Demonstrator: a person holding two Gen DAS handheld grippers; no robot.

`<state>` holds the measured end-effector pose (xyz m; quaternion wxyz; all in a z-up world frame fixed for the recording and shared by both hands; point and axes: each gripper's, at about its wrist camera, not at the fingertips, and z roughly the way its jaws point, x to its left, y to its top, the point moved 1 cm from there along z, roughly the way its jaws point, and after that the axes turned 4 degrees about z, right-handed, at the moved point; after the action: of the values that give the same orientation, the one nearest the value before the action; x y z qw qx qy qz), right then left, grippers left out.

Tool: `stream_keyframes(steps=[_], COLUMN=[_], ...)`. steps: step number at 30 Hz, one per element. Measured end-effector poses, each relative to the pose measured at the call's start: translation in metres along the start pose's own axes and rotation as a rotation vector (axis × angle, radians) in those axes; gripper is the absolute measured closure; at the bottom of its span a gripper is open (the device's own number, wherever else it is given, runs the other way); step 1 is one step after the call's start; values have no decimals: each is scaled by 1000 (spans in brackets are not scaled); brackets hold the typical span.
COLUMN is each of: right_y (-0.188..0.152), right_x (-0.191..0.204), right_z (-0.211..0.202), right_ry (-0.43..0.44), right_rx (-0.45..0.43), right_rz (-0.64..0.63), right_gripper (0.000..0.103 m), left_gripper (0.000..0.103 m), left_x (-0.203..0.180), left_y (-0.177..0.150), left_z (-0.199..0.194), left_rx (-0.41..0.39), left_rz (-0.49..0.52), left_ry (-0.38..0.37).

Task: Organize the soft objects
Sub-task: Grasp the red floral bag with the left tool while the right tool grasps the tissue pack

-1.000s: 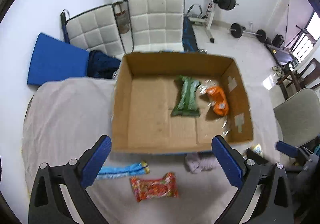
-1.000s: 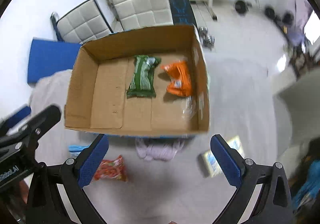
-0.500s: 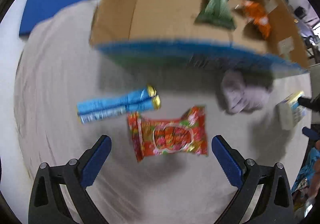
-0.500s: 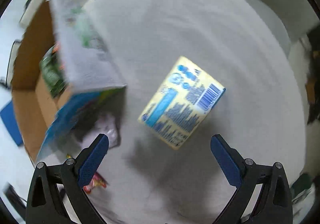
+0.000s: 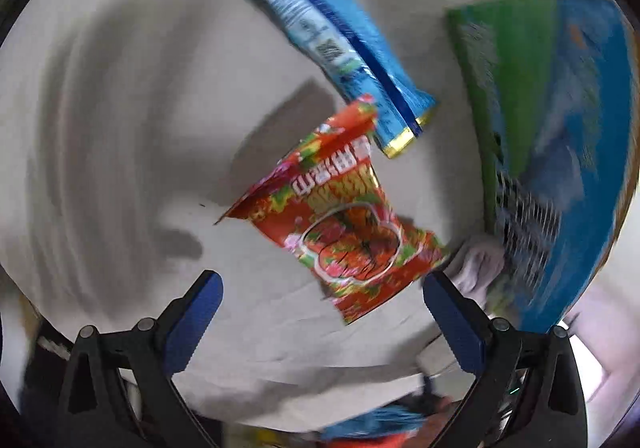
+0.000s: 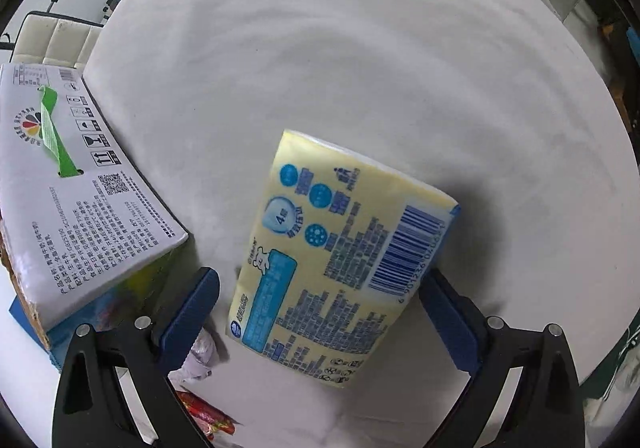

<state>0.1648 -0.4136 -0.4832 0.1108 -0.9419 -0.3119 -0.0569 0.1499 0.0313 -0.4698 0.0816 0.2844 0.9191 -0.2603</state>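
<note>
Right now: left gripper (image 5: 320, 312) wide open, empty, over red snack bag (image 5: 340, 224); right gripper (image 6: 320, 312) wide open, straddling yellow tissue pack (image 6: 340, 260).

A home room: cushioned white chair (image 6: 52, 36) beside a cloth-covered table (image 6: 360, 48).

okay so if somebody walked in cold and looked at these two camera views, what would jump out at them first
In the right wrist view, a yellow tissue pack with blue print and a barcode fills the middle, lying on the pale cloth between the open right gripper fingers. In the left wrist view, a red snack packet sits just ahead of the open left gripper, with a long blue wrapper slanting above it and the box's blue-green wall at right.
</note>
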Motion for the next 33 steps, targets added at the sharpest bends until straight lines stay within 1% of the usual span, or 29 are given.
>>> stream_keyframes(steps=[3,7,8,9,10,11,12,13,14,15,16,17,18,21,24,25,27,29,31,33], right_y=[-2,-9,-11,-12,-12,-11,-11,-12,-10,-12,-13,-16,-22,-39,-63,-67,-85,-108,-127,-141], right_x=[7,13,13,13,12,17,14,16,18,18,17,15,12,11,8,5,3,-4,-10,-14], right_z=[1,5,7,9,11,13,14,13,12,13,13,13,13,15,17,16,20,26,30,33], right_ry=[-11,-27,-33,-43,-55,-57,-59,-62,-65,-69,-74,-81,-87,-109,-153,-167,-218,-278,-334,-374], right_rx=[-5,-7,-6,-2,5,2,6,11,15,19,22,24,26,35,63,73,109,153,169,166], right_rz=[-21,-30,-33,-42,-46,-52,-58,-67,-75,-86,-99,-114,-132,-200,-324,-358,-456,-549,-631,-691], right_gripper=[6,11,12,17,18,19,20,21,22,23,23,25,26,30,35,35,35,35,35,35], left_gripper=[0,0,0,5,10,11,17,19,25,32,37,48,51,53,53,53,53,53,53,53], left_x=[4,4,2,1,2,2,1,-2,-5,-7,-9,-11,-14,-23,-29,-31,-34,-36,-37,-39], left_y=[9,17,21,25,25,25,23,22,20,18,14,11,7,-7,-28,-36,-52,-66,-81,-93], left_z=[11,23,27,33,37,37,36,36,36,36,35,35,36,44,56,60,70,79,88,98], left_rx=[12,2,5,16,17,3,-14,-26,-32,-41,-52,-57,-61,-60,-58,-57,-51,-46,-53,-61], left_rz=[-96,-139,-129,-115,-107,-105,-97,-76,-50,-20,14,42,95,255,428,503,654,770,886,967], left_ry=[-16,53,89,135,158,173,185,203,219,234,251,260,270,342,411,445,523,598,664,710])
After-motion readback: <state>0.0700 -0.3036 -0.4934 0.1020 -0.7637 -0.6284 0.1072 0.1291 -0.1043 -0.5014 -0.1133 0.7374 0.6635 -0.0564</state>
